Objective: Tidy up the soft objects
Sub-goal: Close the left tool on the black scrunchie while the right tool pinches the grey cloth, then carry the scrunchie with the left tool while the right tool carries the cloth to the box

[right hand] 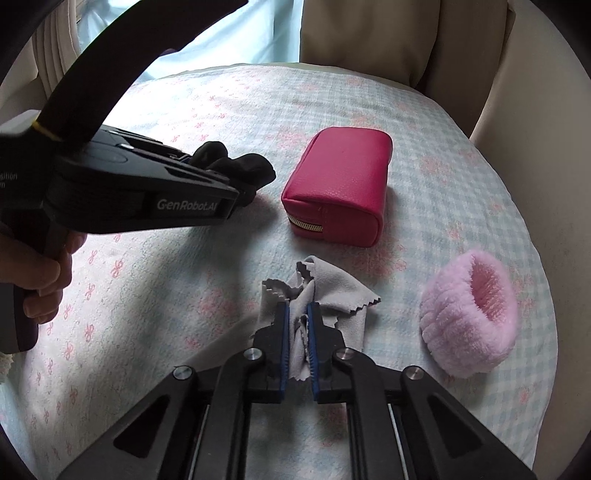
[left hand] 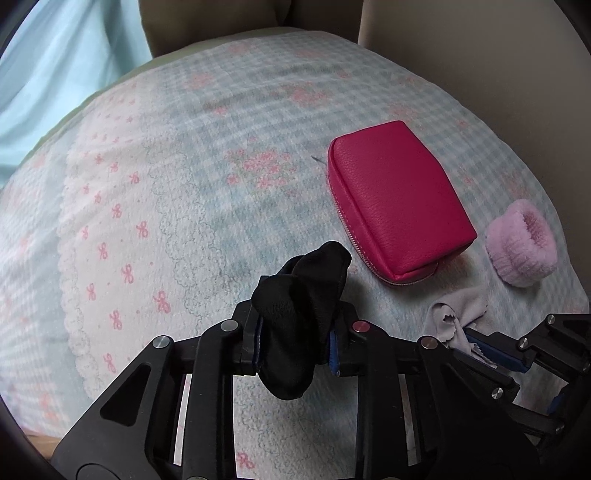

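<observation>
My left gripper (left hand: 295, 332) is shut on a black sock (left hand: 303, 295) and holds it above the bed, left of a zipped magenta pouch (left hand: 395, 199). The sock (right hand: 236, 162) and left gripper (right hand: 243, 184) also show in the right wrist view, beside the pouch (right hand: 340, 184). My right gripper (right hand: 298, 314) is shut on a crumpled grey cloth (right hand: 332, 291) in front of the pouch; the cloth (left hand: 458, 310) also shows in the left wrist view. A fluffy pink wristband (right hand: 469, 314) lies on the bed to the right and shows in the left wrist view (left hand: 521, 243).
Everything lies on a bed with a pale blue checked cover (right hand: 443, 155) with pink bows. Beige cushions (right hand: 369, 33) stand at the far edge. A light blue curtain (left hand: 55, 74) hangs at the far left. The person's hand (right hand: 40, 288) grips the left tool's handle.
</observation>
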Tool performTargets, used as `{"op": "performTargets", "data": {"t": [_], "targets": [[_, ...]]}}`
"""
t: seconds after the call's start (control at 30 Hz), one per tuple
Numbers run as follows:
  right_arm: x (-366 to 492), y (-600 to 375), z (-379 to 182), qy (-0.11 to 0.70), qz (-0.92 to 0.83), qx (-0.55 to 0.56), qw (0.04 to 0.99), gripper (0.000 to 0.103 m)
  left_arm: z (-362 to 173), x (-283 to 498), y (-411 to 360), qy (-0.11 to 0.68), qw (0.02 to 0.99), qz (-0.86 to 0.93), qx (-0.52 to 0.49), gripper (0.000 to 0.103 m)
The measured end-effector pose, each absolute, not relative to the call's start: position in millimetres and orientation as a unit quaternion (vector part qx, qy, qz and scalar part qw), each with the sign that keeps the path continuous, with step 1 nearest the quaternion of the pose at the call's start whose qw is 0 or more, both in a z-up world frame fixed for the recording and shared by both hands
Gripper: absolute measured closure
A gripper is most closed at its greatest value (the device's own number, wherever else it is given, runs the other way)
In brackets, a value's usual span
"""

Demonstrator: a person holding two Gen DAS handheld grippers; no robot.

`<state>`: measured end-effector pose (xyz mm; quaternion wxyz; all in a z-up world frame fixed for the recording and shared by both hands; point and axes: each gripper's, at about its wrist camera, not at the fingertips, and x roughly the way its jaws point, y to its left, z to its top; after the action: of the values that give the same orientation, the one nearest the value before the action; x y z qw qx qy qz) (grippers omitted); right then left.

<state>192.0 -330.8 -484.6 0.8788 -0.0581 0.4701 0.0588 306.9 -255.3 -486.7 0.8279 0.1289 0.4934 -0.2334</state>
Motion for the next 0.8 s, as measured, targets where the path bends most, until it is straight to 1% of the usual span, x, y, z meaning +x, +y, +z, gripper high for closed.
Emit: {"op": "performTargets", "data": {"t": [0.2,0.4,0.57,0.8], "targets": [[187,-332,-466,0.454,0.058,-0.047,0.888,0.095,-467,298,-247,0.483,0.835,-0.232,0.12,0.081],[180,-333,-437,0.436,0.051,-0.041,0.898,0.095,-432,285,-235,0.469,0.846,-0.231,0.107,0.081],[169,-331,-398,0.414,0.047,-0.041,0.908,0.095,-387,269,-218,0.455,0.858,-0.221,0.089,0.081],[145,-317,-324,0.38,0.053,-0.054,0.922,0.095,-303,235,-183,0.427,0.88,-0.201,0.062,0.081]]}}
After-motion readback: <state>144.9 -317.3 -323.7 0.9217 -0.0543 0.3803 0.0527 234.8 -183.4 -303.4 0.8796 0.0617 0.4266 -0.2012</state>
